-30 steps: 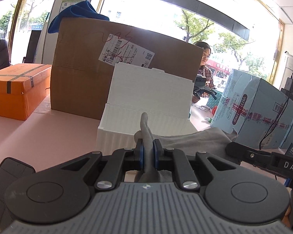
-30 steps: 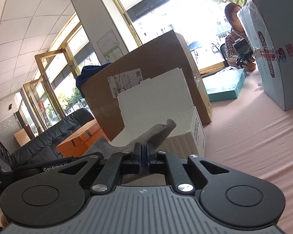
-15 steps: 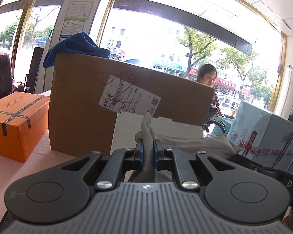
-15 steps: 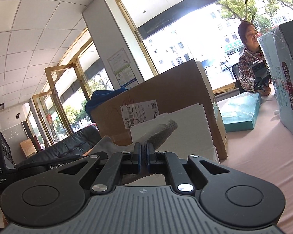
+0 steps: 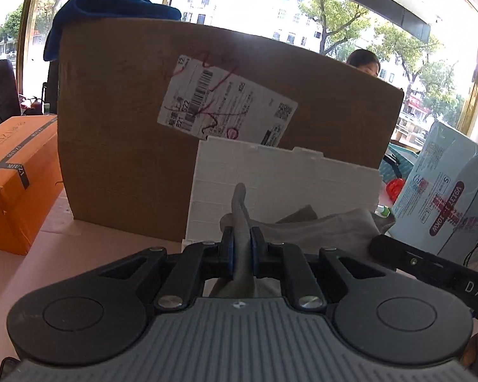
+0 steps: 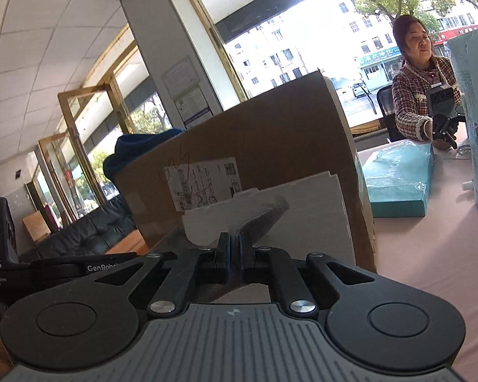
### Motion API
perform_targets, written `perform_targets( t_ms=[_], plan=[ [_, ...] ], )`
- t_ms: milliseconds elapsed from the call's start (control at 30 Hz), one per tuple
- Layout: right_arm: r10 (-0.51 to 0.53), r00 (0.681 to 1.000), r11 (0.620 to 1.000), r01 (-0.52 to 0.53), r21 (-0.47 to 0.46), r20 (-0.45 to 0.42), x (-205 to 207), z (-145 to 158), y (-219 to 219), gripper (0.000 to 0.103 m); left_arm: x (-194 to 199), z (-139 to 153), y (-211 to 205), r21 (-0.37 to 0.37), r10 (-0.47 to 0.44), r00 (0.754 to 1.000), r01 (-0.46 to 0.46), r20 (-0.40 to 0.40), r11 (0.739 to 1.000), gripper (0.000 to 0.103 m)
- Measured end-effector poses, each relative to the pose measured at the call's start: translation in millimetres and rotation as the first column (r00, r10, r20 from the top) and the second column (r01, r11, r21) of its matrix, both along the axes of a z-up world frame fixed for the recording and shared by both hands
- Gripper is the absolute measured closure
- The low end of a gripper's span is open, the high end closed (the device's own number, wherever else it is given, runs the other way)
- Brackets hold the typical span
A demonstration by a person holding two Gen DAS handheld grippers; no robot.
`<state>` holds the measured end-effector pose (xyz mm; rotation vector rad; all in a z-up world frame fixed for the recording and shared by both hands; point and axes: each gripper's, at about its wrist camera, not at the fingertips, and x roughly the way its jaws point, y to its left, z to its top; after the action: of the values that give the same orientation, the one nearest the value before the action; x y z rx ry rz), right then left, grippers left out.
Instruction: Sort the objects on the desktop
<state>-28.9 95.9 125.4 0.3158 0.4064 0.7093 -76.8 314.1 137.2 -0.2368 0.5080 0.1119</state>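
Observation:
Both grippers hold one grey cloth between them. My left gripper [image 5: 241,248] is shut on one end of the grey cloth [image 5: 328,226], which stretches right toward the other gripper's body [image 5: 430,264]. My right gripper [image 6: 234,251] is shut on the other end of the cloth [image 6: 264,213]. A white corrugated box [image 5: 283,187] with its lid raised stands straight ahead; the cloth hangs in front of it. The box also shows in the right wrist view [image 6: 302,210].
A big brown cardboard box [image 5: 118,146] with a blue towel [image 5: 108,6] on top stands behind the white box. An orange box [image 5: 12,172] sits left, light blue boxes [image 5: 446,191] right. A person [image 6: 420,86] sits across the pink table [image 6: 430,254].
Both grippers, which rose with the cloth half a second ago, have moved closer to the white box and the brown box. Both stay shut on the cloth.

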Motion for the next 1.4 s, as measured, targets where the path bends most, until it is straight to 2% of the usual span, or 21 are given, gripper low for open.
perform_targets(
  t_ms=[67,300,767,967,1267,1400],
  plan=[
    [0.000,0.999,1.000,0.000,-0.015,-0.046,8,-5,-1,0.097,7,-9,-4,0.025,-0.002,1.000,0.003,-0.026,1.000,0.094],
    [-0.013,0.992,0.999,0.006,-0.052,-0.123,19,-13,-1,0.097,20,-34,-9,0.047,-0.009,0.994,0.014,-0.106,0.999,0.094],
    [-0.046,0.961,0.992,0.011,-0.128,-0.273,41,-28,0,0.097,23,-36,-14,0.060,-0.036,0.981,0.048,-0.192,0.997,0.093],
    [-0.067,0.948,0.989,0.022,-0.147,-0.310,24,-35,2,0.097,23,-36,-12,0.037,-0.054,0.974,0.064,-0.222,0.997,0.092],
    [-0.056,0.946,0.991,0.013,-0.135,-0.320,23,-39,2,0.097,27,-45,-12,0.060,-0.031,0.973,0.046,-0.227,0.997,0.085],
    [-0.050,0.942,0.991,0.005,-0.136,-0.332,26,-46,5,0.095,27,-46,-14,0.063,-0.036,0.975,0.051,-0.221,0.997,0.073]
  ],
)
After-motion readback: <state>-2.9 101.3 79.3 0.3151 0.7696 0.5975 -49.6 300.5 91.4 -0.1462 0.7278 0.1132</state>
